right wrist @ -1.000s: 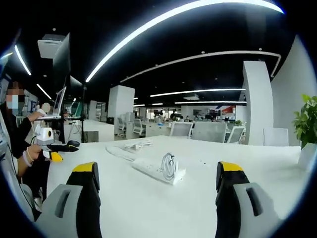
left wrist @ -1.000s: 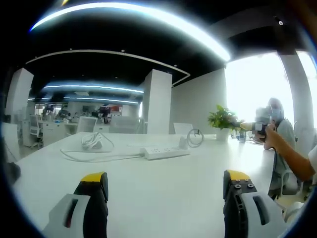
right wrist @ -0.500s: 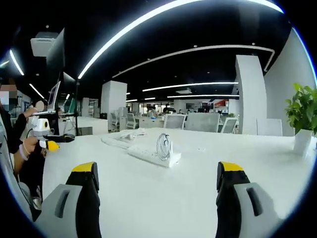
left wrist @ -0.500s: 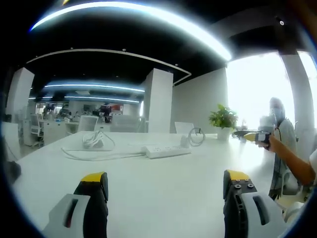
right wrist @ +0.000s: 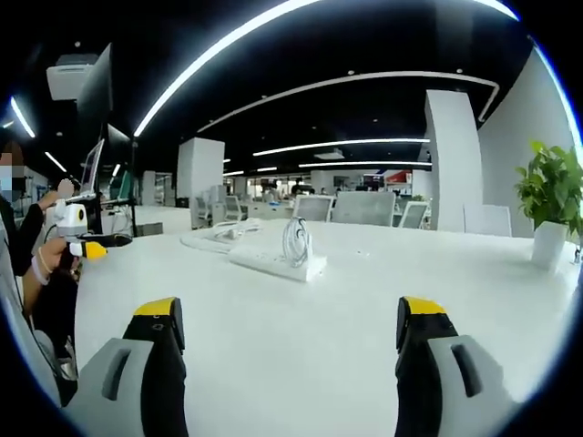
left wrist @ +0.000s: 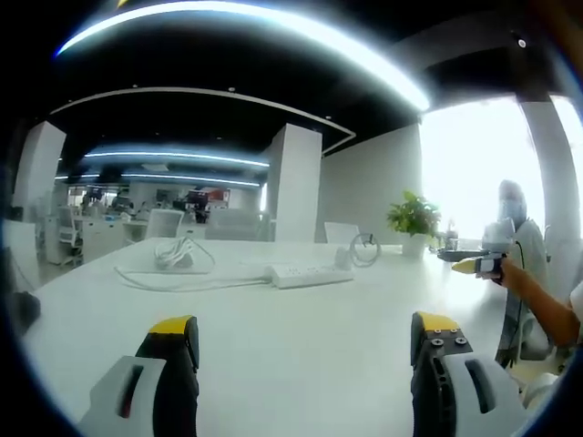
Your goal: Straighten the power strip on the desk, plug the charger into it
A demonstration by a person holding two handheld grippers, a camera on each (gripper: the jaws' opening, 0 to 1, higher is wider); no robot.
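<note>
White power strip (left wrist: pixel 310 274) is lying well ahead of the spread jaws of the left gripper (left wrist: pixel 305 350), a coiled charger (right wrist: pixel 296 242) sitting on its end. Right gripper (right wrist: pixel 290 346), also spread, is facing it; approaching low and squarely should help.

Bright ceiling strips (left wrist: pixel 273 27), window glare (left wrist: pixel 474 155), fisheye warp

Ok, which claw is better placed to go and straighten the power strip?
Probably the right claw: in its view the power strip lies almost dead ahead on the desk. The left claw sees it farther off. Both are open and hold nothing.
</note>
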